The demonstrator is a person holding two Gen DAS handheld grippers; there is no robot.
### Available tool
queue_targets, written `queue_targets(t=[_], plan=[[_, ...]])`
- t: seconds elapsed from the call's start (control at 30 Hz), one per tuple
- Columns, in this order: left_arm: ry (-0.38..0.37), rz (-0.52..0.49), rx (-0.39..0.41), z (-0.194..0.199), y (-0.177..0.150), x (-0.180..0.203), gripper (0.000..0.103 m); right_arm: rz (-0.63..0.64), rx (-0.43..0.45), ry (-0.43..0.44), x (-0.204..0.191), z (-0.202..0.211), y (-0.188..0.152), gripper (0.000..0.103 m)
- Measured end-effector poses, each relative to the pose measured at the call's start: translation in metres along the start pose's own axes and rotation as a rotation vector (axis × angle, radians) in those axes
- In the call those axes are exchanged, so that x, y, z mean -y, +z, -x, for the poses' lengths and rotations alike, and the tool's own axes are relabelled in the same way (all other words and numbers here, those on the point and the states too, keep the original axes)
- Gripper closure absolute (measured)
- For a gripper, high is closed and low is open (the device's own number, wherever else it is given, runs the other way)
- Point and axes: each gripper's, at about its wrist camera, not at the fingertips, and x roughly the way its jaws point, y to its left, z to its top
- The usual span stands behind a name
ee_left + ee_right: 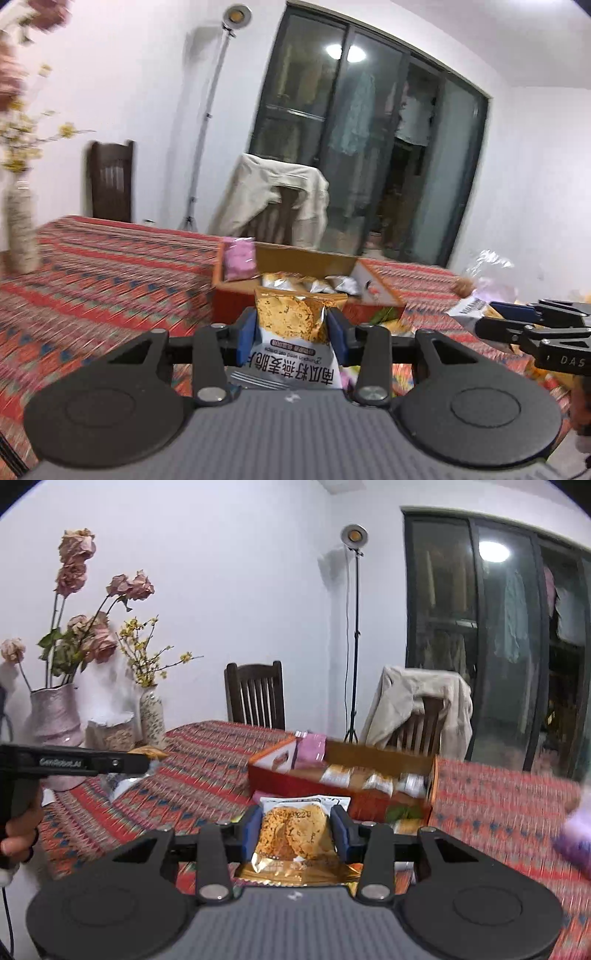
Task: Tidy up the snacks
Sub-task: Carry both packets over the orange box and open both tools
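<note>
My left gripper (291, 328) is shut on an oat crisp snack packet (288, 321), held upside down above the patterned tablecloth, just in front of an open orange cardboard box (295, 299). My right gripper (294, 827) is shut on a second oat crisp packet (295, 830), also held in front of the box (295, 779). The box holds several silver and gold packets (373, 779) in a row and a pink packet (312, 751) at its left end. The right gripper also shows at the right edge of the left wrist view (517, 321).
A red patterned tablecloth (207, 771) covers the table. Vases with dried flowers (55, 716) stand at the far left. Two wooden chairs (255, 694), one draped with a beige jacket (417, 698), stand behind the table. Loose packets in clear wrap (487, 280) lie at the right.
</note>
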Motion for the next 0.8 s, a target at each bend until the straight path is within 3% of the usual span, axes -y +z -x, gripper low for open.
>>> queue_targets(t=[0.23,0.43,0.57,0.7,0.77,0.8], plan=[[-0.023,-0.036,-0.071,-0.130,0.078,-0.023,0.061,0.013,-0.003,0.042,0.051,-0.091,0.077,0.063],[0.043,-0.094,-0.227,-0.269,0.100,-0.041,0.061,-0.141,-0.125,0.097,0.105,-0.228,0.128,0.063],[0.072,-0.090,-0.329,-0.340,0.087,-0.057,0.061,-0.206,-0.255,0.060,0.127,-0.333,0.126,0.063],[0.059,-0.096,-0.376,-0.371,0.076,-0.065,0.059,-0.276,-0.413,0.003,0.141,-0.422,0.101,0.063],[0.037,-0.068,-0.379,-0.377,0.073,-0.072,0.046,-0.286,-0.463,-0.015,0.143,-0.448,0.087,0.061],[0.035,-0.052,-0.382,-0.378,0.073,-0.074,0.034,-0.298,-0.480,-0.015,0.144,-0.458,0.082,0.062]])
